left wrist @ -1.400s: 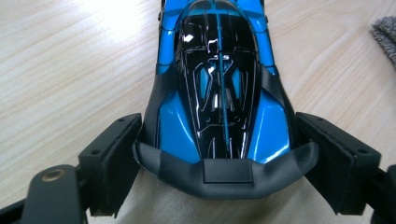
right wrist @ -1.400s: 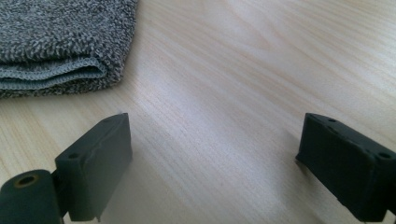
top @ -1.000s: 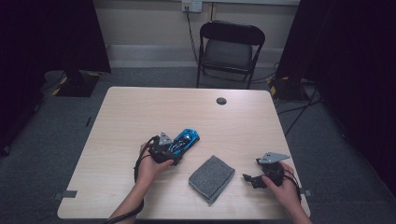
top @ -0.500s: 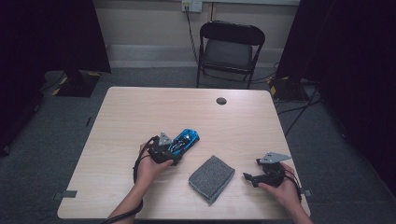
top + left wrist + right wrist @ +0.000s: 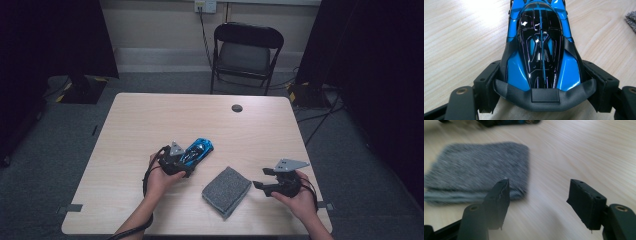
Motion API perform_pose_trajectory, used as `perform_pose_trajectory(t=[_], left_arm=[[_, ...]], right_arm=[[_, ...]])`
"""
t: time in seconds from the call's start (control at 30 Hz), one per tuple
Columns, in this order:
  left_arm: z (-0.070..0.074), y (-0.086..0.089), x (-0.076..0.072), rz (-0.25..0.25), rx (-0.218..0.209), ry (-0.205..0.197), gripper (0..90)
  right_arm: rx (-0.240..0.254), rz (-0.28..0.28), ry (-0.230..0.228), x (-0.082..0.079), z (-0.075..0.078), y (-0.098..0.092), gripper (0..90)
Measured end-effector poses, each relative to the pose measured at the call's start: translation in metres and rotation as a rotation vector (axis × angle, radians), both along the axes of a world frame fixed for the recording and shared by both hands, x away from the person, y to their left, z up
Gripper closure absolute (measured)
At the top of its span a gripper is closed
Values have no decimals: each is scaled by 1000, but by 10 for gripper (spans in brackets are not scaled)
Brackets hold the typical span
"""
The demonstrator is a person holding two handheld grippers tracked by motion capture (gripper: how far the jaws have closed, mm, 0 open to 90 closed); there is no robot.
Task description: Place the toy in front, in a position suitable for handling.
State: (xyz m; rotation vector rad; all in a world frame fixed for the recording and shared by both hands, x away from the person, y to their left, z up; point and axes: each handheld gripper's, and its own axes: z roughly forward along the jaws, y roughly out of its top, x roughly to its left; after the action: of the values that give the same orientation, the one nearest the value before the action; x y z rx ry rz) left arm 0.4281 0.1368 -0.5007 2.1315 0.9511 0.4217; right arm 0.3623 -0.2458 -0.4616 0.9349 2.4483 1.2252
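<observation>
A blue and black toy car rests on the wooden table. My left gripper is shut on the car's rear end, with a pad pressed against each side. To the car's right, near the front edge, lies a folded grey cloth. Just right of the cloth, my right gripper hovers above the table, pointing towards the cloth. Its jaws have just been closing, and they stand open with nothing between them.
A small black round object sits near the table's far edge. Behind the table stands a black folding chair. Bare tabletop stretches across the far half and the left side.
The right gripper has lifted slightly beside the cloth. The left gripper and the car have stayed where they were.
</observation>
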Motion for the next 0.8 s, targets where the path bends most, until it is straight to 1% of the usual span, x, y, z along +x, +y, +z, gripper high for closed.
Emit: perform_pose_trajectory(t=[0.03, 0.1, 0.13, 0.17, 0.2, 0.23, 0.27, 0.3, 0.33, 0.37, 0.4, 0.43, 0.47, 0.5, 0.53, 0.57, 0.63, 0.67, 0.73, 0.8], left_arm=[[0, 0, 0, 0, 0, 1, 242], [0, 0, 0, 0, 0, 1, 242], [0, 0, 0, 0, 0, 1, 242], [0, 0, 0, 0, 0, 1, 242], [0, 0, 0, 0, 0, 0, 242], [0, 0, 0, 1, 0, -1, 242], [0, 0, 0, 1, 0, -1, 242], [0, 0, 0, 2, 0, -1, 242], [0, 0, 0, 2, 0, -1, 242], [0, 0, 0, 2, 0, 0, 242], [0, 0, 0, 2, 0, 0, 242], [0, 0, 0, 2, 0, -1, 242], [0, 0, 0, 2, 0, 0, 242], [0, 0, 0, 2, 0, -1, 242], [0, 0, 0, 2, 0, -1, 242], [0, 0, 0, 2, 0, -1, 242], [0, 0, 0, 2, 0, -1, 242], [0, 0, 0, 3, 0, -1, 242], [0, 0, 0, 3, 0, -1, 243], [0, 0, 0, 3, 0, -1, 243]], right_arm=[[15, 13, 7, 0, 2, 6, 333], [17, 50, 3, -3, 4, 21, 335], [17, 50, 3, -3, 4, 21, 335], [13, 67, -2, -5, 5, 26, 338], [10, 92, -4, -8, 6, 35, 345], [16, 128, -9, -12, 6, 49, 353], [16, 128, -9, -12, 6, 49, 353], [37, 156, -3, -15, 6, 63, 360], [42, 162, 1, -16, 6, 66, 364], [64, 178, 14, -18, 5, 72, 374], [64, 178, 14, -18, 5, 72, 374], [75, 191, 25, -20, 3, 76, 387], [63, 213, 29, -24, -1, 83, 409], [46, 220, 27, -25, -4, 85, 405], [31, 218, 26, -25, -6, 86, 399], [31, 218, 26, -25, -6, 86, 399], [18, 197, 28, -25, -11, 86, 381], [3, 173, 20, -24, -12, 85, 370], [-21, 157, -2, -22, -11, 82, 362], [-21, 151, 0, -21, -11, 81, 353]])
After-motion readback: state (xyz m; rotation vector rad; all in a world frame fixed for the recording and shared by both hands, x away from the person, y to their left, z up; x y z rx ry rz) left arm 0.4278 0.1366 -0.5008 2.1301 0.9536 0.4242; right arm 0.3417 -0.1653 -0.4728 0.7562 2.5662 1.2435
